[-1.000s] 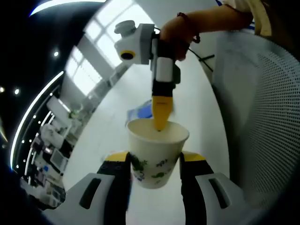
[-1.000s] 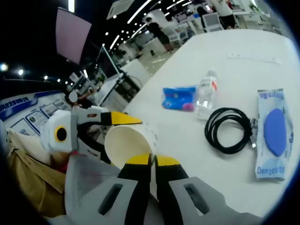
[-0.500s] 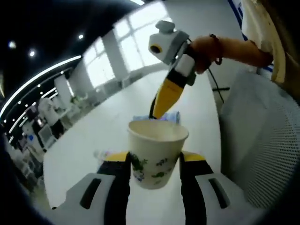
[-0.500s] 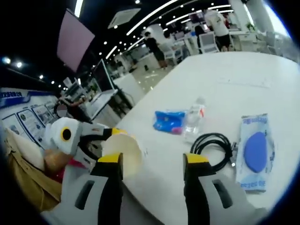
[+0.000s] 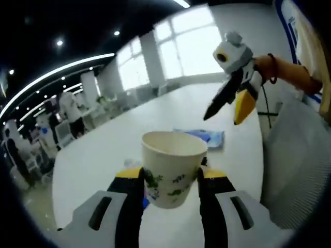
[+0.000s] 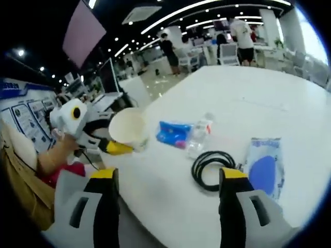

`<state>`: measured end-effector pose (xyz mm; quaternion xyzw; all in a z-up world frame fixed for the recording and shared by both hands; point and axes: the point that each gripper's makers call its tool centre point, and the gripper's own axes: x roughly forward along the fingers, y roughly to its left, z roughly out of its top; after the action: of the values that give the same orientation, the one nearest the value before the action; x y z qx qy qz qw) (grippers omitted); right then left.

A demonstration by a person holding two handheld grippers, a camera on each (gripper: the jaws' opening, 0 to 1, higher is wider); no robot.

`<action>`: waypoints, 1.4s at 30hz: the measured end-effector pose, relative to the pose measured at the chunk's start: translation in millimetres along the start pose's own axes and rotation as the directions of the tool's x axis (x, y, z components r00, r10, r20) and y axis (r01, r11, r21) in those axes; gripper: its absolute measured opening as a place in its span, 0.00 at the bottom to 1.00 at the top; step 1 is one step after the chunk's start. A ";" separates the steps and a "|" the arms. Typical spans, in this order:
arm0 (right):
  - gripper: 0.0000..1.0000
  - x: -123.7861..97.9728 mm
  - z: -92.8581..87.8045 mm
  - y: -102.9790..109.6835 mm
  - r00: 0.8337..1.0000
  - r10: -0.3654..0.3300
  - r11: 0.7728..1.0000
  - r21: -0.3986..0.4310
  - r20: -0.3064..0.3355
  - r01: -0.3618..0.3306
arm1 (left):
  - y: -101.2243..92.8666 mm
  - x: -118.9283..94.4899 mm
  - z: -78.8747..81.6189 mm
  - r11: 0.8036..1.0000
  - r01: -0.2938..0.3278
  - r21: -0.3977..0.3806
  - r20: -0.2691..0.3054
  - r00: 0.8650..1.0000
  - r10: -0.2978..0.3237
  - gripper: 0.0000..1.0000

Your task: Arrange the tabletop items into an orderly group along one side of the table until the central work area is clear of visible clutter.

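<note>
A white paper cup [image 5: 173,165] with a green print stands upright between my left gripper's [image 5: 171,176] jaws, which are shut on its sides above the white table [image 5: 114,150]. In the right gripper view the same cup [image 6: 128,125] shows its open mouth, held by the left gripper [image 6: 116,134] in a person's hand. My right gripper [image 6: 168,175] is open wide with nothing between its jaws. In the left gripper view the right gripper [image 5: 231,106] hangs up and to the right of the cup, apart from it.
On the table lie a blue packet [image 6: 173,133], a small clear water bottle [image 6: 197,136], a coiled black cable [image 6: 211,170] and a pale pouch with a blue disc [image 6: 264,169]. A blue packet [image 5: 208,137] lies behind the cup. A mesh chair back [image 5: 295,155] stands at the right.
My right gripper, shut on the cup's rim a second ago, has opened and drawn away from it. The left gripper keeps hold of the cup.
</note>
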<state>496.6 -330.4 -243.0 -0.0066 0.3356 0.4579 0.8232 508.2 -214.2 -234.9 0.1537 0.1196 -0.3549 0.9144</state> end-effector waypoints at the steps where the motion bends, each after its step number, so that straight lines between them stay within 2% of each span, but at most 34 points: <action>1: 0.80 0.2 -0.6 -0.7 1.000 0.000 1.000 -0.001 -0.003 0.000 | 5.5 1.1 1.8 1.000 -0.014 -0.007 0.006 1.000 0.014 0.39; 8: 0.90 3.2 -2.4 -10.7 1.000 -0.014 0.999 -0.047 -0.020 0.013 | 41.8 15.5 10.8 0.994 -0.072 -0.083 0.050 0.996 0.076 0.39; 10: 0.92 4.9 -2.8 -13.8 1.000 -0.020 0.998 -0.059 -0.024 0.019 | 48.8 20.0 11.3 0.992 -0.081 -0.093 0.053 0.995 0.086 0.39; 13: 0.94 8.3 -3.2 -19.7 0.999 -0.027 0.997 -0.069 -0.029 0.025 | 61.4 28.3 10.2 0.982 -0.096 -0.164 0.051 0.993 0.106 0.39; 14: 0.94 10.0 -4.1 -22.3 0.999 -0.029 0.997 -0.072 -0.031 0.026 | 64.7 30.5 10.1 0.982 -0.096 -0.162 0.049 0.993 0.105 0.39; 18: 0.95 17.1 -11.2 -32.2 0.998 -0.044 0.997 -0.063 -0.045 0.041 | 81.4 40.3 15.7 0.976 -0.106 -0.191 0.082 0.989 0.123 0.39; 20: 0.95 22.1 -13.4 -32.8 0.999 -0.030 0.999 -0.035 -0.039 0.029 | 92.4 45.3 15.1 0.969 -0.118 -0.217 0.095 0.985 0.141 0.39; 24: 0.96 30.3 -17.7 -35.8 0.999 -0.024 0.999 -0.026 -0.044 0.022 | 115.0 57.4 3.5 0.951 -0.154 -0.269 0.084 0.980 0.182 0.39; 25: 0.96 31.5 -18.6 -36.6 0.999 -0.023 1.000 -0.022 -0.047 0.022 | 121.6 61.6 -3.5 0.957 -0.174 -0.231 0.065 0.979 0.194 0.39; 26: 0.96 32.4 -19.2 -37.4 0.999 -0.024 1.000 -0.018 -0.048 0.023 | 125.0 64.6 -6.9 0.956 -0.178 -0.234 0.063 0.978 0.198 0.38; 28: 0.96 34.7 -20.3 -39.7 0.998 -0.025 1.000 -0.018 -0.051 0.024 | 133.3 69.8 -15.7 0.942 -0.187 -0.280 0.048 0.977 0.208 0.38; 33: 0.98 39.1 -27.2 -42.9 0.998 -0.028 0.999 -0.033 -0.064 0.026 | 152.4 83.7 -27.2 0.932 -0.196 -0.305 0.067 0.972 0.226 0.39; 37: 0.98 44.7 -36.3 -48.8 0.997 -0.030 1.000 -0.003 -0.071 0.029 | 163.8 99.9 -39.0 0.922 -0.198 -0.333 0.072 0.970 0.234 0.39; 42: 0.99 48.3 -42.8 -54.7 0.997 -0.034 0.999 0.014 -0.076 0.035 | 180.9 115.3 -45.1 0.910 -0.228 -0.346 0.106 0.954 0.279 0.38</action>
<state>531.9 -339.6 -319.3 -0.0235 0.3700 0.4405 0.8177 710.2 -141.5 -278.9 -0.0150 0.0859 -0.2186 0.9719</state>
